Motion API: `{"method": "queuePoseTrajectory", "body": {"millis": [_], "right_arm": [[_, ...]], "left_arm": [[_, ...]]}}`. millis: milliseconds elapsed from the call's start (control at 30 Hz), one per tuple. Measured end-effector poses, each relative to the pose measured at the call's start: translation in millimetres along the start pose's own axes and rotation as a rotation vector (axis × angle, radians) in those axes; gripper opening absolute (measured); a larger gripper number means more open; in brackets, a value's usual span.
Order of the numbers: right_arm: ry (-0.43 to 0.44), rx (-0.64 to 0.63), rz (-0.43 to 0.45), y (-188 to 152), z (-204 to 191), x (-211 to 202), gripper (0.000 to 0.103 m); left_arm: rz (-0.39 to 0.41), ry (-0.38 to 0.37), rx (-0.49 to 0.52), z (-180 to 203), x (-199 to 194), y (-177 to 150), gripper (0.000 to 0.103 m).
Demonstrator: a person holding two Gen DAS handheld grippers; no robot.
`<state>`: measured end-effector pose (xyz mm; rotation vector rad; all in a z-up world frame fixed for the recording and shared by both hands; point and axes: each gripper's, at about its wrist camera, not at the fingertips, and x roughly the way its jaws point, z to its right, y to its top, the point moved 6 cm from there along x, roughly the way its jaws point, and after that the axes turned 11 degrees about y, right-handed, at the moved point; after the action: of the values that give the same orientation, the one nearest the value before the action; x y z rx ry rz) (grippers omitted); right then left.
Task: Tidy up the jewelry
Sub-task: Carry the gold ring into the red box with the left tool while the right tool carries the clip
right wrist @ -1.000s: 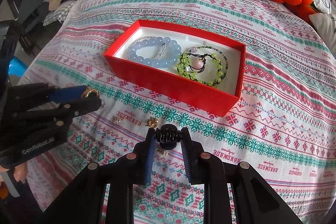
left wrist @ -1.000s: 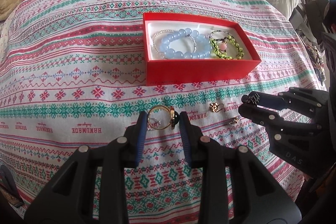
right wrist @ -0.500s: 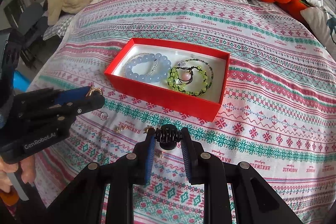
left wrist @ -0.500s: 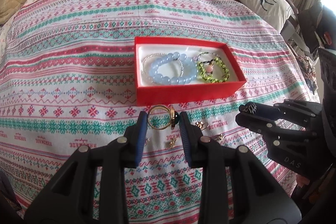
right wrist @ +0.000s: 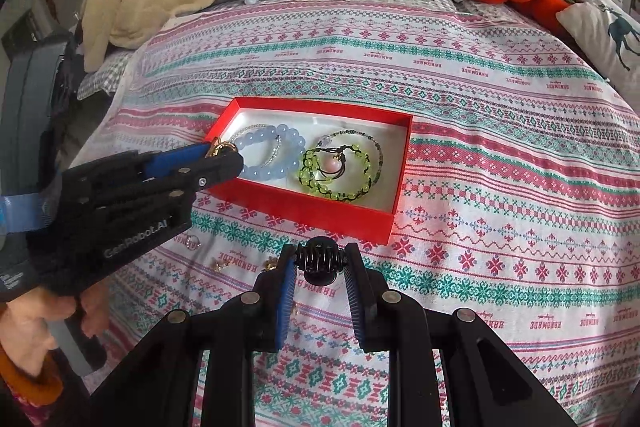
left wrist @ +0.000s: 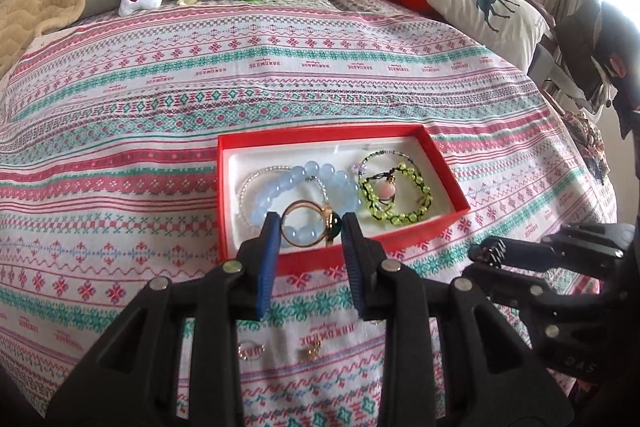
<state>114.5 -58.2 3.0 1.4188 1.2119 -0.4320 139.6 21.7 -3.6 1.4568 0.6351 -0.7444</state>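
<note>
My left tongs [left wrist: 308,227] are pinched on a gold ring [left wrist: 306,229] with a dark green stone, and hold it just above the near left corner of the red box [left wrist: 442,163], over the blue bead bracelet [left wrist: 304,187] that lies inside. Beside that bracelet, toward my right tongs, is the green bead bracelet [left wrist: 394,195], also in the box. My right tongs [right wrist: 320,263] are clamped on a small black hair claw [right wrist: 320,261] and hang above the bedspread [right wrist: 500,87], short of the box's near wall.

The step in hand, as I judge it, is dropping the ring into the box. The next move calls for lowering the left tongs a little past the rim, then easing them apart so the ring falls on the white lining and does not bounce out. The right tongs should then carry the claw forward over the near wall.

Below my left tongs, on the bedspread, a thin ring [left wrist: 251,351] and a small gold piece [left wrist: 313,351] lie loose, not yet gathered.
</note>
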Motion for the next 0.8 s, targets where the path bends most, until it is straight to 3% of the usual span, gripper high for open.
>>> {"method": "queuePoseTrajectory", "body": {"millis": [467, 567, 633, 800], "right_arm": [[-0.002, 0.012, 0.078, 23, 13, 3, 0.024], [-0.006, 0.018, 0.086, 26, 17, 5, 0.024], [-0.008, 0.019, 0.091, 27, 20, 6, 0.024], [-0.021, 0.015, 0.092, 33, 25, 13, 0.024]], "left_arm": [[0.001, 0.023, -0.016, -2, 17, 7, 0.033], [0.0, 0.018, -0.011, 0, 16, 8, 0.039], [0.013, 0.024, -0.005, 0, 11, 8, 0.052], [0.014, 0.026, 0.0, -3, 2, 7, 0.059]]}}
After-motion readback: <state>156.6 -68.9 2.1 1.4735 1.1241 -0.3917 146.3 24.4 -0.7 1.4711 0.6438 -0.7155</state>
